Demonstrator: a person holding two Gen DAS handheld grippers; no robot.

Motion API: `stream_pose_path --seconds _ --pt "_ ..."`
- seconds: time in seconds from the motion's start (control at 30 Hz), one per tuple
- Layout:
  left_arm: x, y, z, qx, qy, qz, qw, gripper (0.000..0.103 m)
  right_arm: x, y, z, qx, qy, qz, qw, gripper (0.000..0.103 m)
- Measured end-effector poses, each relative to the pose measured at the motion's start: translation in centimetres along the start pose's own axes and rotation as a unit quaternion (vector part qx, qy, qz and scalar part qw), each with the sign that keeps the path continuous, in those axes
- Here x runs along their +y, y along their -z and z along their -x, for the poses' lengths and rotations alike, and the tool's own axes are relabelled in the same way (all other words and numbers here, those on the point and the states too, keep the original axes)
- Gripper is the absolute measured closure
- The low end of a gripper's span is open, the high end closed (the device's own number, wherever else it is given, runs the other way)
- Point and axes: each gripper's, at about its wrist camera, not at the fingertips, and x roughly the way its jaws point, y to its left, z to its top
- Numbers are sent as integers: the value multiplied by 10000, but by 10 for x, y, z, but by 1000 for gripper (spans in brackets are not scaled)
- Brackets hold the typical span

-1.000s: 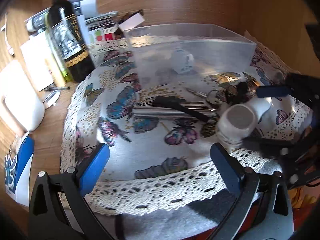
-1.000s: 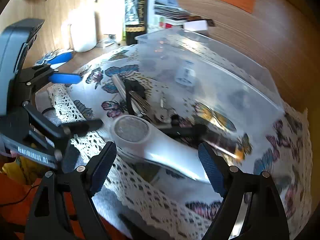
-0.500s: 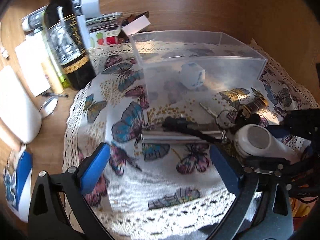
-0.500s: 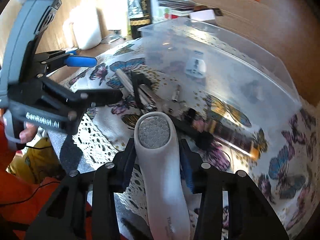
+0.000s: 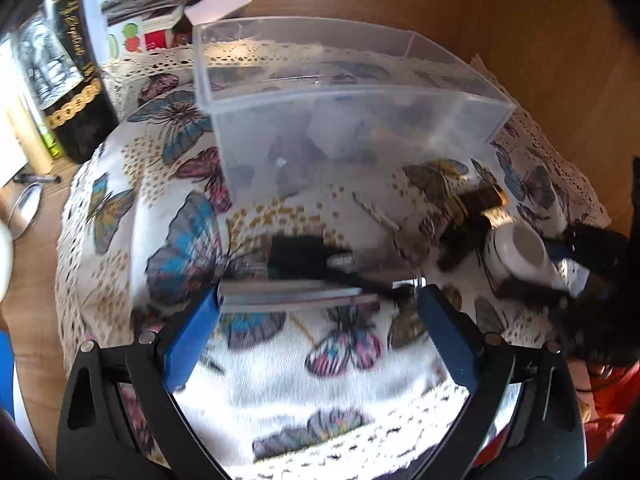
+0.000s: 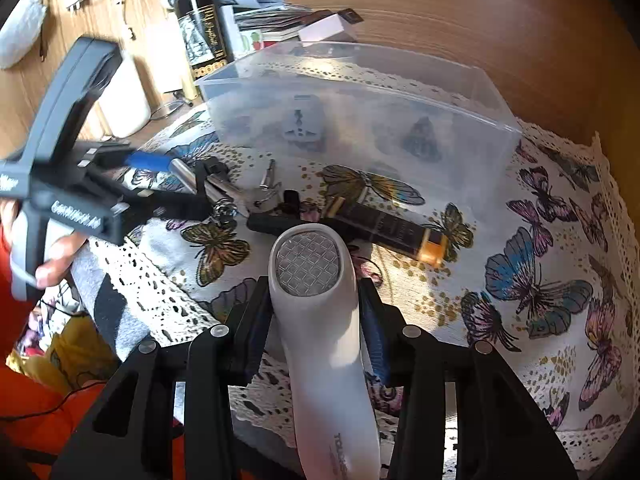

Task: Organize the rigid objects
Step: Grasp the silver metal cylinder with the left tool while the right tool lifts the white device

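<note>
Your right gripper [image 6: 318,330] had its jaws pressed on the waist of the white plastic handheld appliance with the round mesh head [image 6: 316,300], just behind that head and near your edge of the butterfly-print lace-edged cloth [image 6: 540,280]. The shell looked hard, smooth and glossy, so you should judge it rigid and fairly light but inclined to slip and to swing about the long handle trailing behind the jaws; the narrow waist appeared the sound place to hold. Whether it was already clear of the cloth could not be told. Your left gripper [image 5: 318,308] had its blue fingers [image 5: 192,336] spread at either end of the silver metal bar [image 5: 296,296], not yet closed on it; the bar should be stiff, heavier and slick. Across it lay a black tool with a thin shaft [image 5: 308,258], and keys [image 6: 264,188] sat just beyond, both likely to snag. Ahead of the appliance lay a dark cylindrical tube with a gold cap [image 6: 384,232], directly on the path to the clear plastic bin [image 6: 360,96], which held a white plug adapter [image 6: 302,126]. A dark wine bottle [image 6: 202,28] stood beyond the bin's left corner.
</note>
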Motion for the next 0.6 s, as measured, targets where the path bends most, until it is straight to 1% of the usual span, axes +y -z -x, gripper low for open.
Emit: stream_pose_path --seconds 0.07,0.23,0.3,0.33,0.37,0.43,0.47,0.53,0.6 --pt "-6 9 6 7 2 -90 10000 10 -3 0 0 -9 1 -62 10000 64" --pt "-28 25 14 37 120 -364 9993 26 -4 0 -1 -49 47 -116 9999 64" --pt "-37 27 17 83 247 -416 9988 40 -4 1 -1 -52 57 -143 9999 64" --pt "-40 27 18 77 252 -451 9986 43 -5 1 0 -57 60 -163 9998 64" --pt "-42 25 19 75 236 -498 9984 49 -6 2 1 -61 67 -178 9998 64" --pt "-45 22 17 28 124 -590 9982 51 -9 4 3 -78 92 -212 9997 64" --pt "-47 19 15 -10 -41 -643 9979 51 -10 5 5 -86 108 -229 9996 64" --pt "-49 12 9 -31 -206 -725 9971 51 -13 6 7 -91 139 -258 9995 64" --pt "-54 6 9 -161 -349 -882 9954 51 -14 9 10 -100 191 -281 9994 64"
